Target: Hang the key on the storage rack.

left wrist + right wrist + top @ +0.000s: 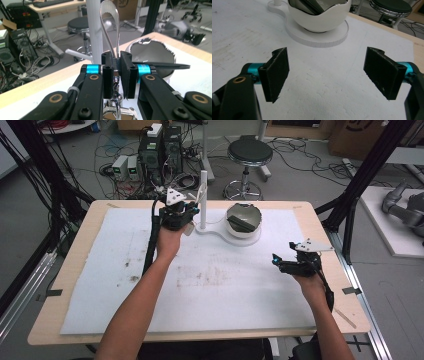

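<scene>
The metal tongs (110, 30) are being clamped between the left gripper (116, 75) fingers beside the white post (94, 30), best lifted steadily toward its peg, while the right gripper (325, 72) fingers are being held wide.

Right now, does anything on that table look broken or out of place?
The white bowl has a jagged, uneven rim, like a cracked eggshell, though that may be its design. A dark utensil lies tilted inside it. The white mat shows brownish stains. The left gripper pinches a metal spoon.

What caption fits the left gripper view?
Left tool shut on a metal utensil's handle beside the white post.
</scene>
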Demonstrator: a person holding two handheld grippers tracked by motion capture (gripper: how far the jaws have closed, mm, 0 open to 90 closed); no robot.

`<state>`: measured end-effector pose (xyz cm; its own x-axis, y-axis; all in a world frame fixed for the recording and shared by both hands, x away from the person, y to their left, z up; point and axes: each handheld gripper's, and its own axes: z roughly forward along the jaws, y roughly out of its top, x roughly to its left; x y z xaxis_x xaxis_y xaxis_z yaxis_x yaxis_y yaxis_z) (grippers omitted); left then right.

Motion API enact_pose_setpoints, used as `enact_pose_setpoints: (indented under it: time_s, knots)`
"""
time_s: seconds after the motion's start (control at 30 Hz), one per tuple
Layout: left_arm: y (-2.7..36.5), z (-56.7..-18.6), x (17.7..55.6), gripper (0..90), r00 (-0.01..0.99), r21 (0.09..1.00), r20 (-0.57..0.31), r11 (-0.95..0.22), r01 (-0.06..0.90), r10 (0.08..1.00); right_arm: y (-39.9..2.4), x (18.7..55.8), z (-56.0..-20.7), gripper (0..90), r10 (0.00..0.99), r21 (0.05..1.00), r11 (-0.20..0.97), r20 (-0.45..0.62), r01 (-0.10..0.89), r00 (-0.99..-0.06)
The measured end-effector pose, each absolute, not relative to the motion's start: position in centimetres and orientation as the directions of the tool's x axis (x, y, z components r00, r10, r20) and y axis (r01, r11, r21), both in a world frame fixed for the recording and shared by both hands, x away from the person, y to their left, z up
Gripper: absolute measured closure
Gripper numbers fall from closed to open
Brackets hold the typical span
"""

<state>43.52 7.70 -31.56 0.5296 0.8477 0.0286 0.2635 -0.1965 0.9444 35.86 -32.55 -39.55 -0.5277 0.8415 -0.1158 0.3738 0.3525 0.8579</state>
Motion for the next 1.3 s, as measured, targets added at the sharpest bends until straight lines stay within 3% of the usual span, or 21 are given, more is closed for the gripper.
enact_pose_setpoints:
  time_s: [0.3, 0.5, 0.77, 0.93, 1.1, 1.3]
  knots:
    - [7.2, -33.4, 44.7, 81.2, 0.515, 0.920, 0.020, -0.217, 0.325, 0.857, -32.3, 35.9, -39.6, 20.9, 0.838, 0.855, 0.357, -0.116, 0.375, -0.533]
    - [7.6, -34.7, 44.8, 79.2, 0.528, 0.925, -0.036, -0.172, 0.339, 0.848, -32.4, 35.9, -39.7, 20.9, 0.841, 0.854, 0.355, -0.114, 0.381, -0.528]
    - [9.7, -35.4, 43.8, 58.1, 0.543, 0.940, -0.057, -0.138, 0.311, 0.838, -32.5, 35.7, -39.6, 20.9, 0.843, 0.854, 0.353, -0.113, 0.383, -0.525]
    - [12.4, -36.5, 42.4, 42.6, 0.549, 0.948, -0.131, -0.057, 0.313, 0.825, -32.6, 35.6, -39.6, 20.9, 0.844, 0.854, 0.352, -0.112, 0.384, -0.525]
    - [15.3, -37.5, 40.8, 19.8, 0.553, 0.952, -0.173, -0.006, 0.306, 0.815, -32.6, 35.4, -39.7, 20.9, 0.845, 0.855, 0.346, -0.106, 0.385, -0.523]
    - [17.8, -38.1, 38.7, 17.7, 0.566, 0.959, -0.161, -0.006, 0.282, 0.809, -32.5, 35.4, -39.9, 20.9, 0.843, 0.851, 0.347, -0.098, 0.395, -0.528]
